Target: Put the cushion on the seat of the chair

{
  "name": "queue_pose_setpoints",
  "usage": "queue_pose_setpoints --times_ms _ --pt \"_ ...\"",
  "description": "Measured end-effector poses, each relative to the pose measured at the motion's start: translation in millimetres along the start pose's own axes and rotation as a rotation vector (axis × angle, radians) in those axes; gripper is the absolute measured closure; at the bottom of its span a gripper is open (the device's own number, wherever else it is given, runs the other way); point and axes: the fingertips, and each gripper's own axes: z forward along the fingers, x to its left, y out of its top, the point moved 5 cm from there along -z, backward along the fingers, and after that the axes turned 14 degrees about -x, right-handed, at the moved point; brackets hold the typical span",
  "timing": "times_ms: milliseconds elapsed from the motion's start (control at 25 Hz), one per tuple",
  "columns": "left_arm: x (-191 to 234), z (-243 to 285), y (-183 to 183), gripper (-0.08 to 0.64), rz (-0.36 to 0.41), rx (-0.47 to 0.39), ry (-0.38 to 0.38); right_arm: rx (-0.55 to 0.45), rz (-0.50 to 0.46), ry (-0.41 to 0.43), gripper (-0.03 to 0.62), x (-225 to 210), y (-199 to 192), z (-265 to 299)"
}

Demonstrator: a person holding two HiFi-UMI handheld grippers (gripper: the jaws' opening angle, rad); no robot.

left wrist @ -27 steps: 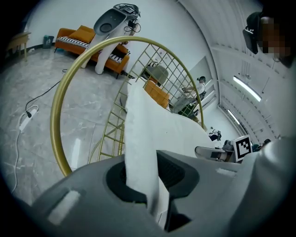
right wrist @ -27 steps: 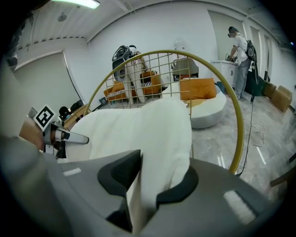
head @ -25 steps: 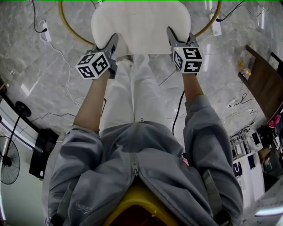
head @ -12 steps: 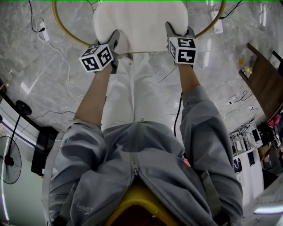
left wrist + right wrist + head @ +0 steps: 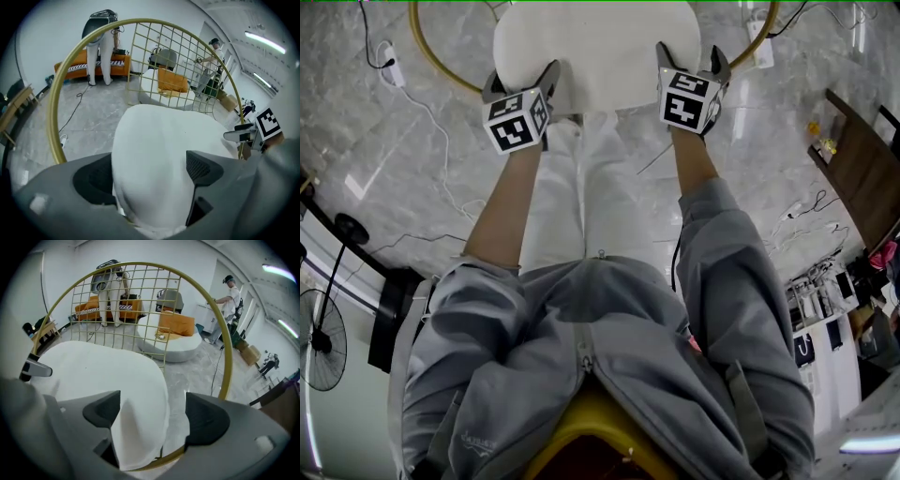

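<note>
The white cushion (image 5: pixel 595 42) lies within the chair's gold hoop frame (image 5: pixel 427 52), on its seat. My left gripper (image 5: pixel 522 77) is at the cushion's near left edge and my right gripper (image 5: pixel 691 58) at its near right corner. Both sets of jaws have just been opening and now stand wide. In the left gripper view the cushion (image 5: pixel 164 150) bulges between the open jaws of the left gripper (image 5: pixel 150 171). In the right gripper view a cushion (image 5: pixel 103 376) corner lies between the spread jaws of the right gripper (image 5: pixel 154 416), clear of the right pad.
The chair's gold wire-grid back (image 5: pixel 140 301) rises just beyond the cushion. Cables (image 5: pixel 403 84) trail over the marble floor. A fan (image 5: pixel 319 342) stands at the left and a wooden table (image 5: pixel 862 169) at the right. People, an orange bench (image 5: pixel 93 63) and a white pouffe (image 5: pixel 173 345) are farther off.
Both grippers' jaws have gone from pinched on the cushion's edge to wide open. The hands have moved a little forward and down, and the cushion now rests low inside the gold hoop.
</note>
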Motion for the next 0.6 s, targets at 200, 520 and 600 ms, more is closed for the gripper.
queue_pose_setpoints --times_ms 200,520,600 --pt "6 -18 13 0.084 0.034 -0.08 0.024 -0.056 -0.008 -0.04 0.173 -11 7 -14" --pt "-4 -73 39 0.416 0.13 -0.182 -0.076 -0.118 0.007 0.041 0.511 16 31 -72" --pt "-13 -94 40 0.531 0.133 -0.18 -0.129 -0.112 0.022 0.074 0.592 28 33 -97"
